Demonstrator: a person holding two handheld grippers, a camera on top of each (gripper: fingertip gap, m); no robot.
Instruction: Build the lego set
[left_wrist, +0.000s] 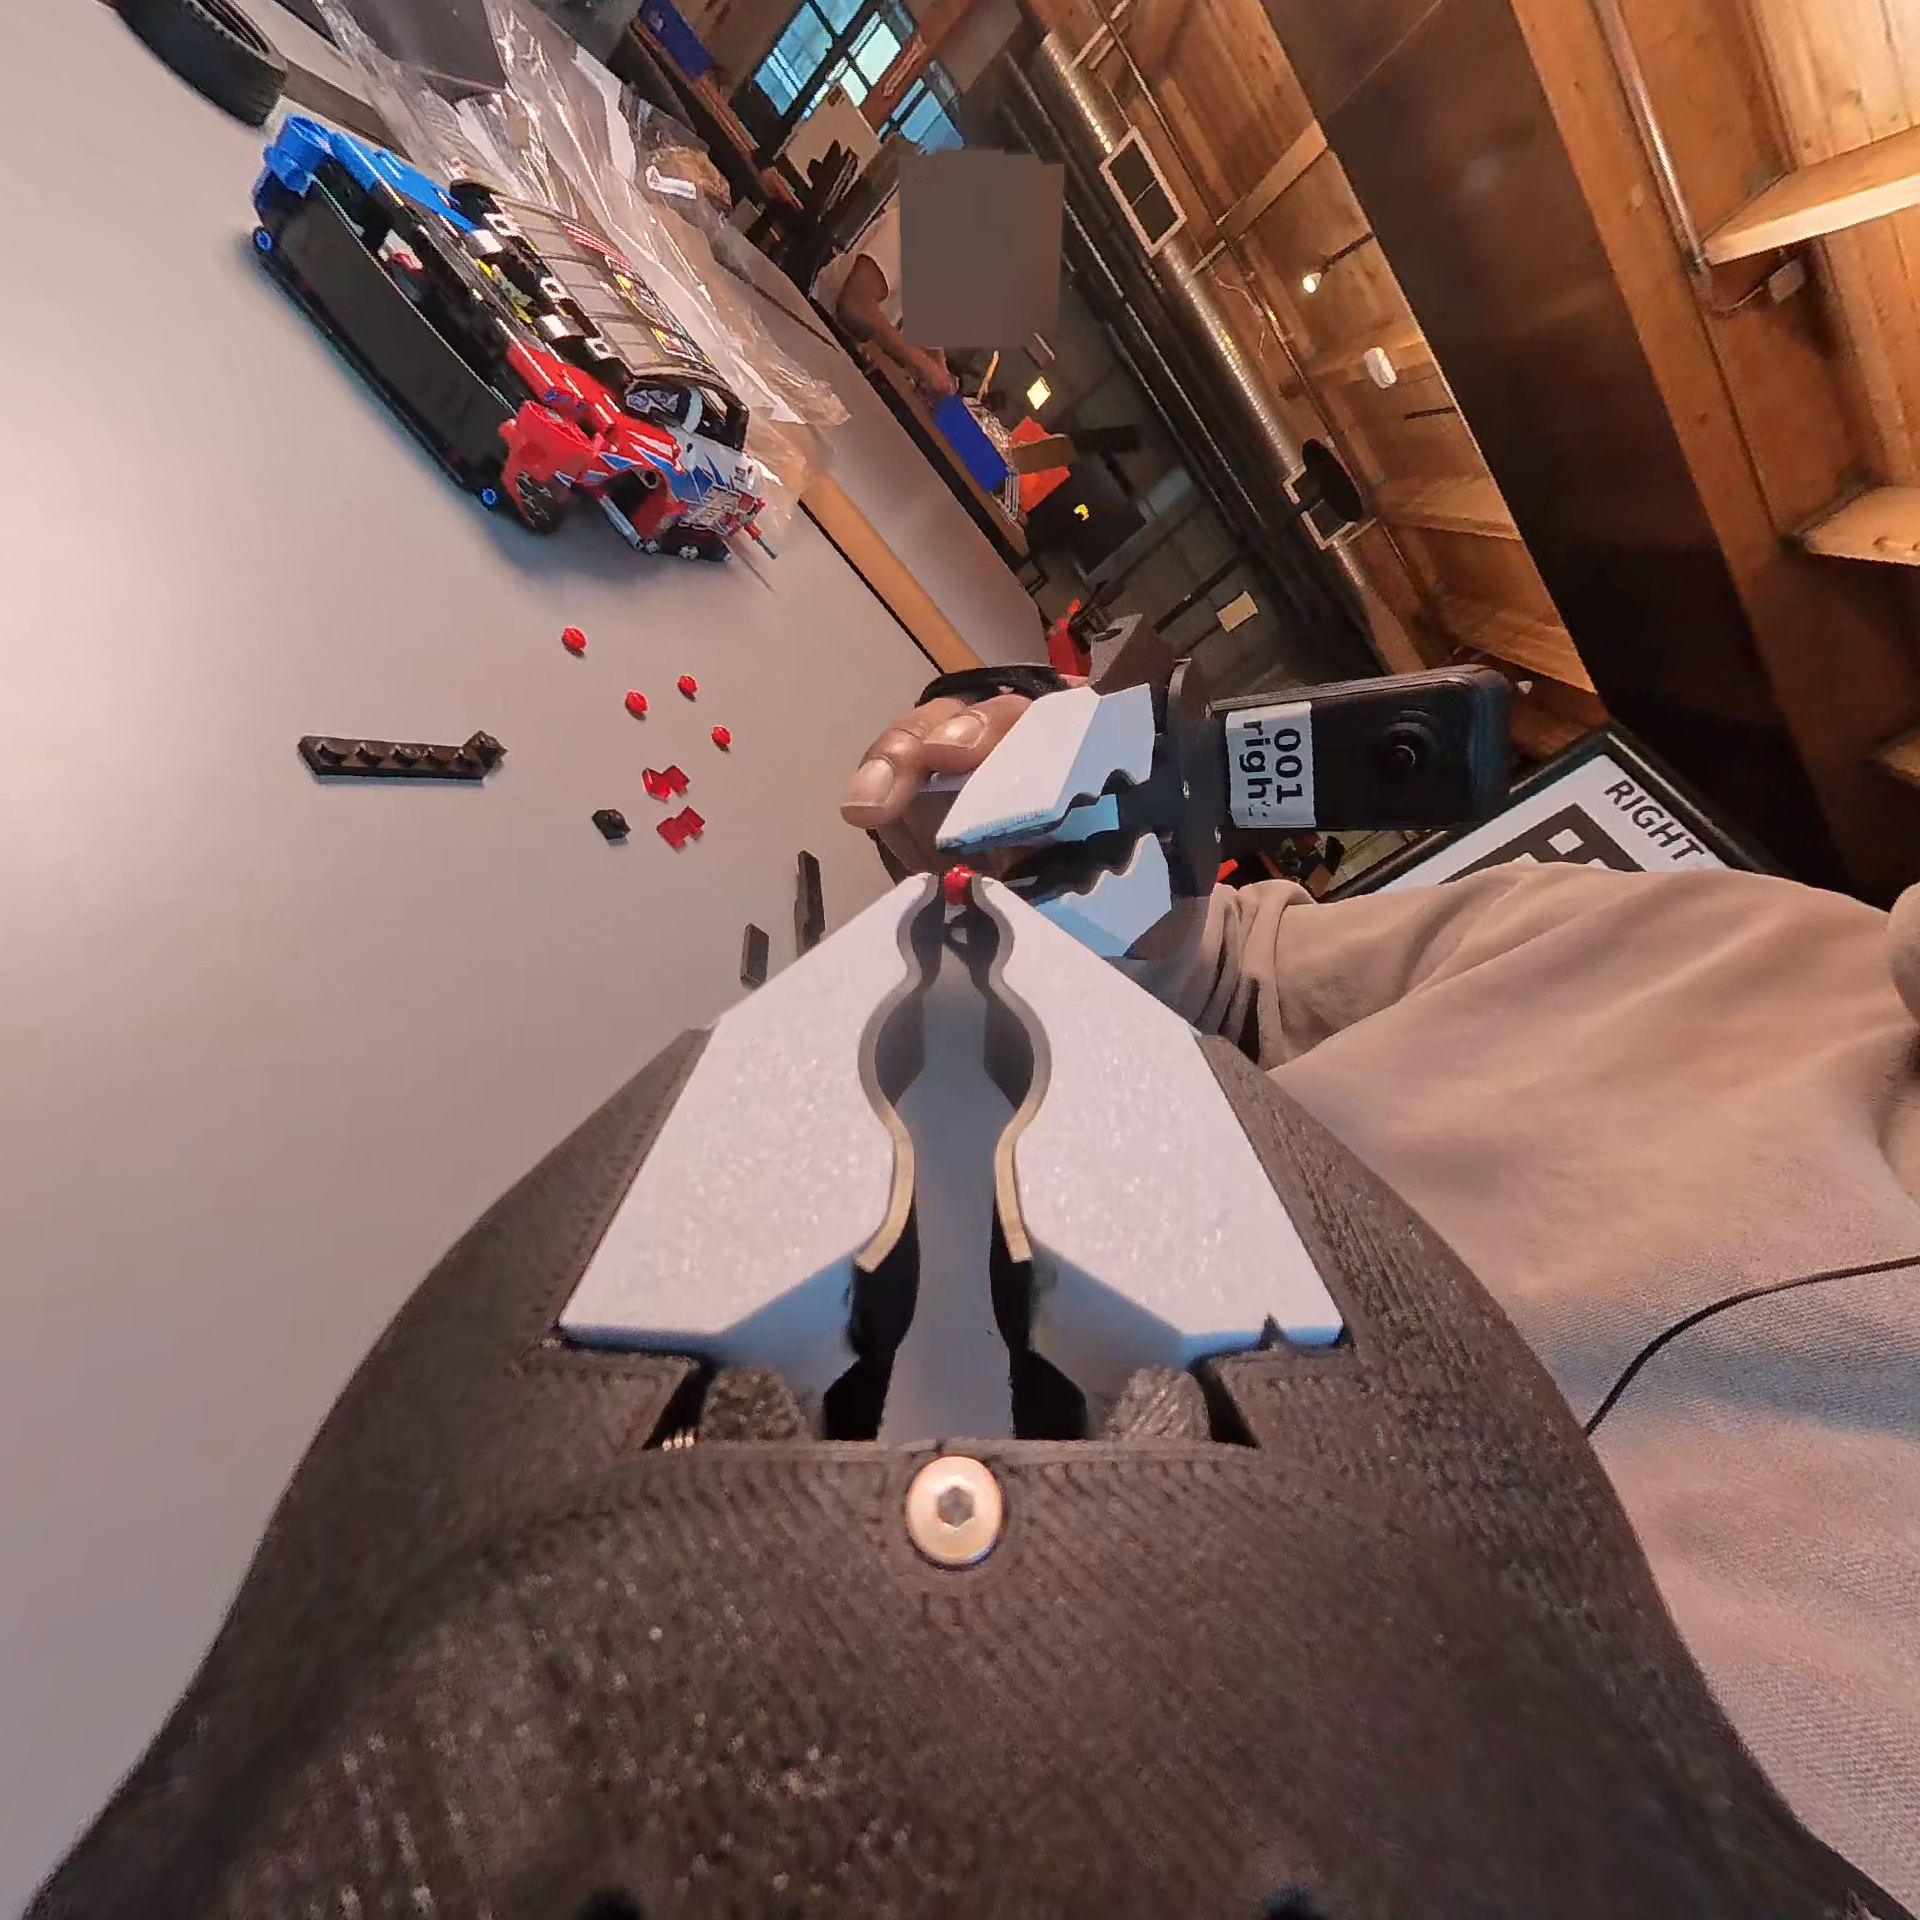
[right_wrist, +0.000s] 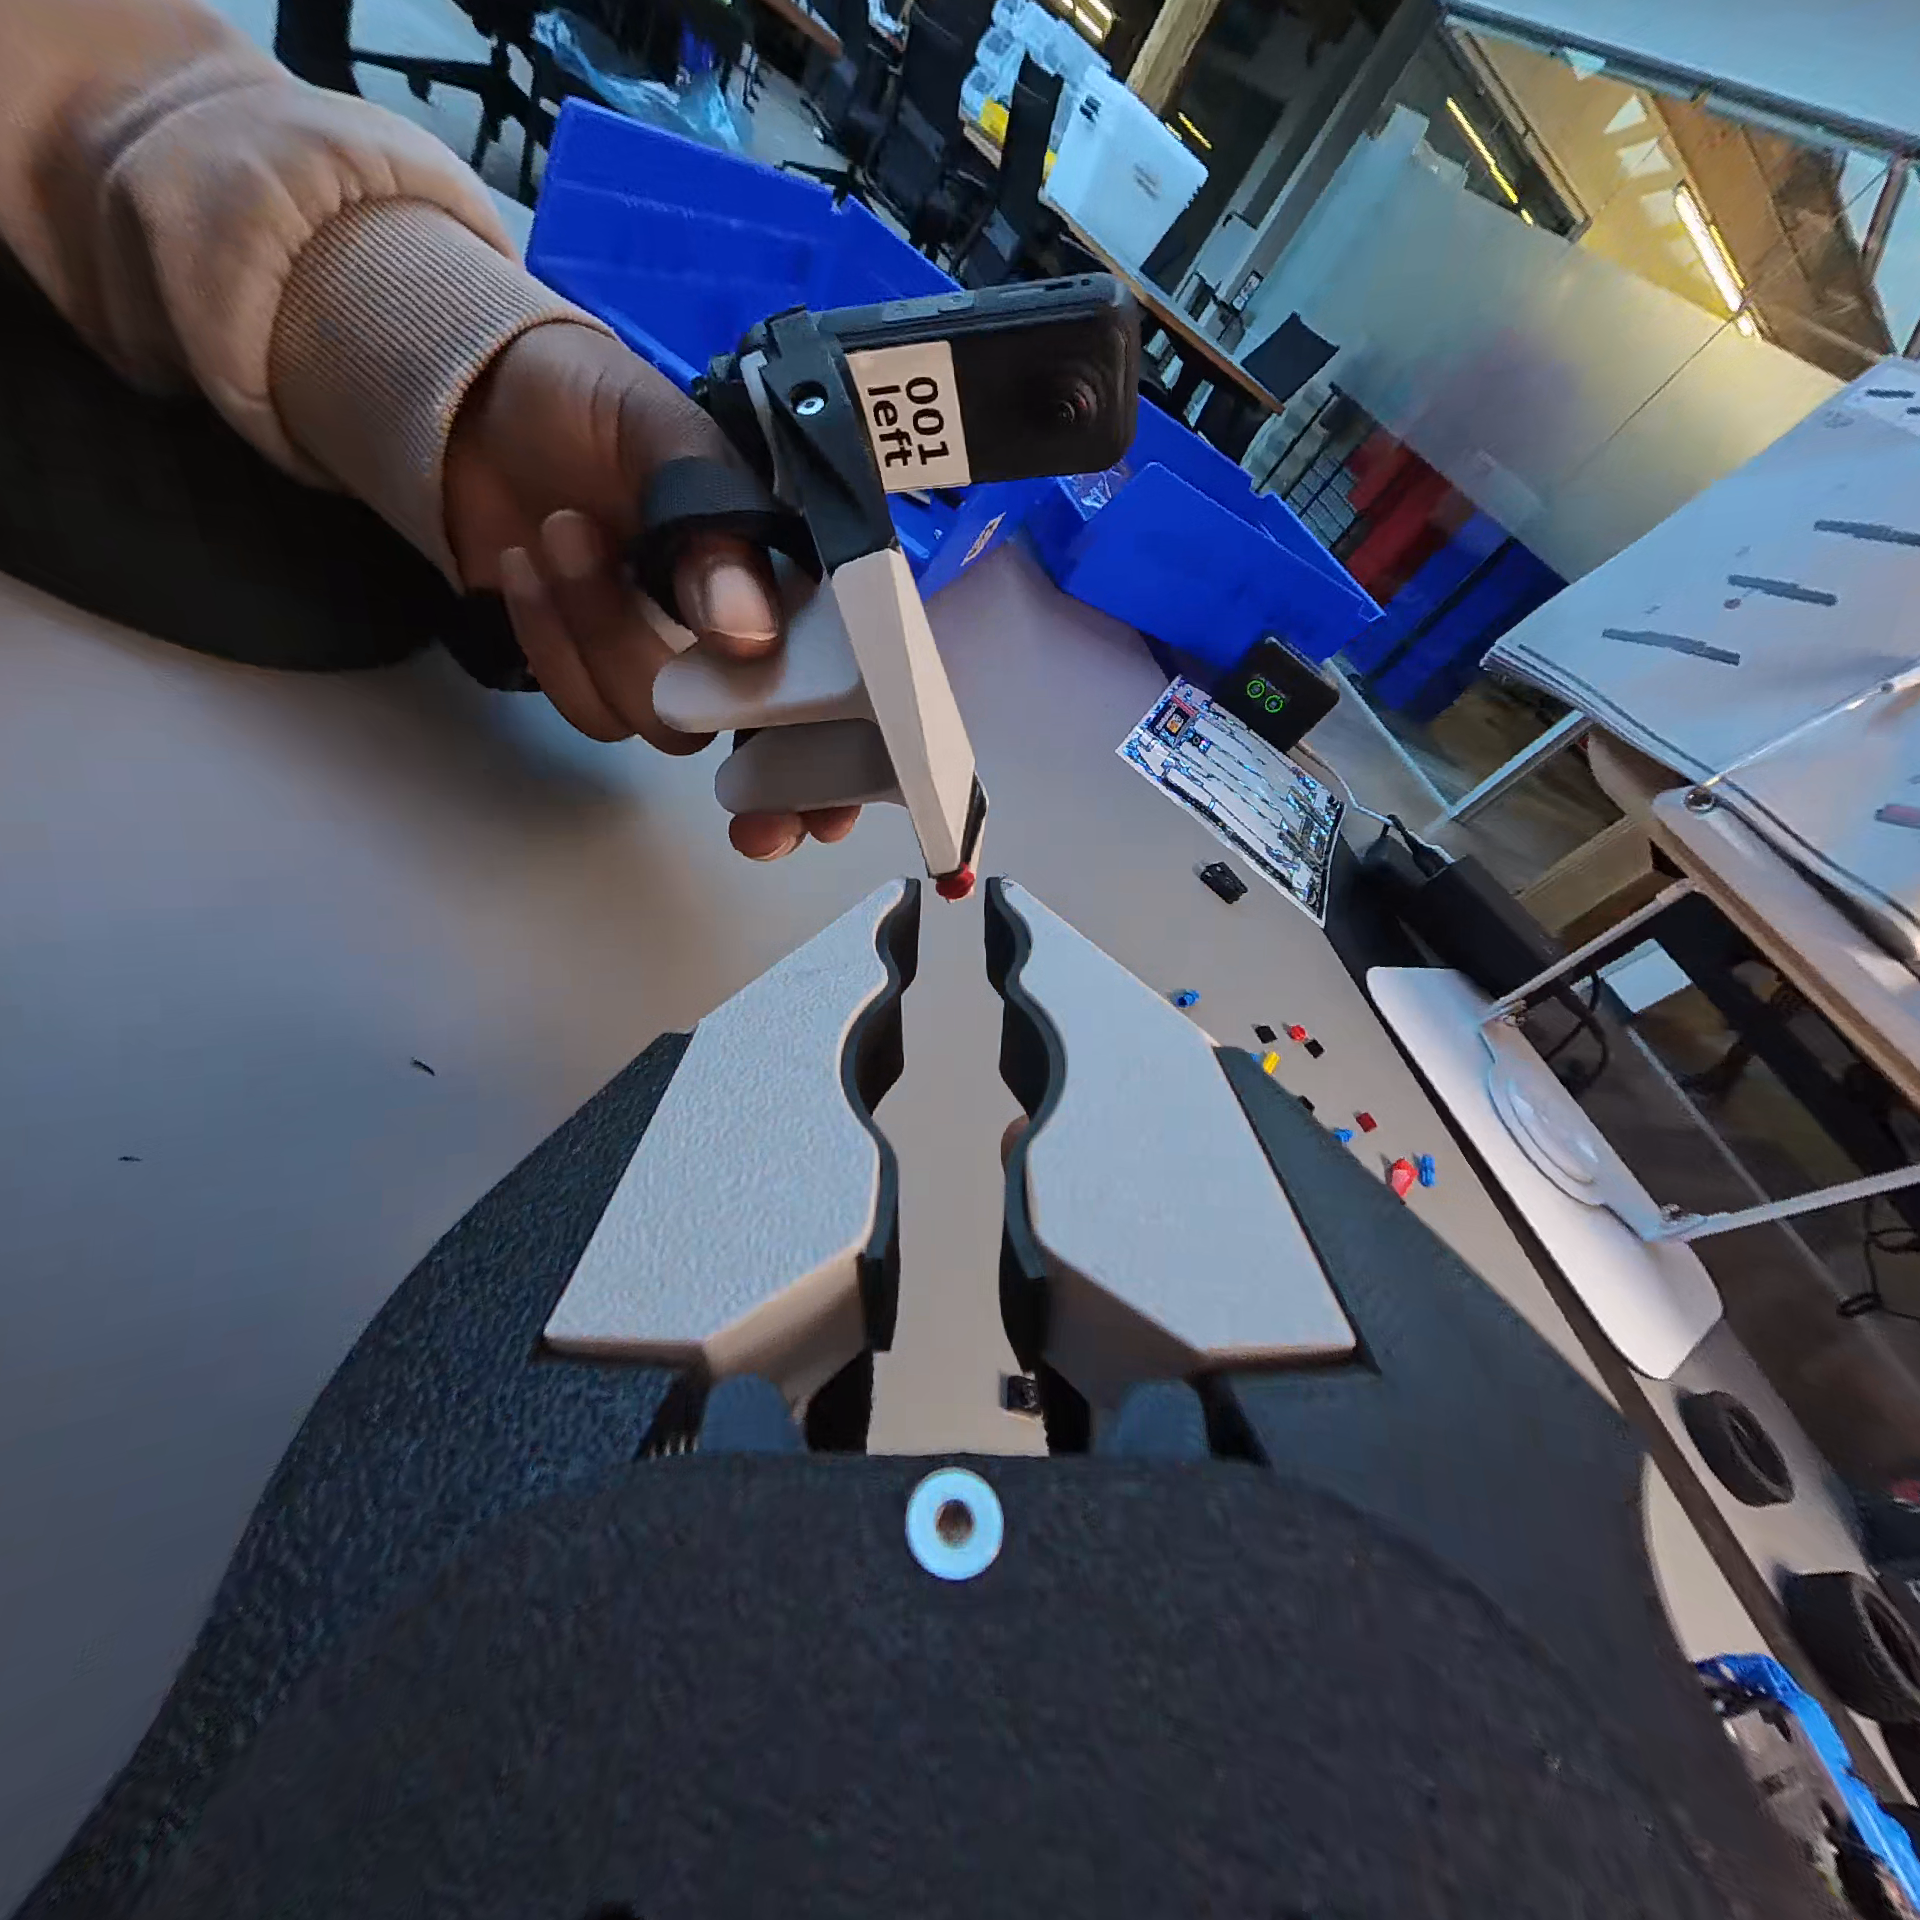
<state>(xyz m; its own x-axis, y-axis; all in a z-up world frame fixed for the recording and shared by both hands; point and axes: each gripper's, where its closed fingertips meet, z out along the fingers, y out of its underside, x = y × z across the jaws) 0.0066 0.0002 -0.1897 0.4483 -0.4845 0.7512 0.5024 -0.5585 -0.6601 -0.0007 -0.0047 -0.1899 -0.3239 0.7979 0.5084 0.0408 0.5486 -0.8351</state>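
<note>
Grey tabletop (left_wrist: 187, 935) below, I pinch a small red round stud (left_wrist: 956, 884) in my closed left gripper (left_wrist: 958, 891), lifted well away from the truck model (left_wrist: 499, 353); my right gripper (right_wrist: 953, 885) gapes around it, gripping nothing. Careless closing could knock it loose

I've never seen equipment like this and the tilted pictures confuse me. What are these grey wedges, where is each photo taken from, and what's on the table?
The grey wedges are the two fingers of hand-held grippers; a person squeezes one in each hand. Each gripper carries a camera looking along its own fingers, so each photo shows its own gripper large at the bottom and the other one farther off.

In the left wrist view, the left gripper pinches a small red round piece. In the right wrist view, the right gripper is open, its tips right beside that piece.

On the grey table lie a partly built red, blue and black truck, loose red pieces and a black strip.
</note>
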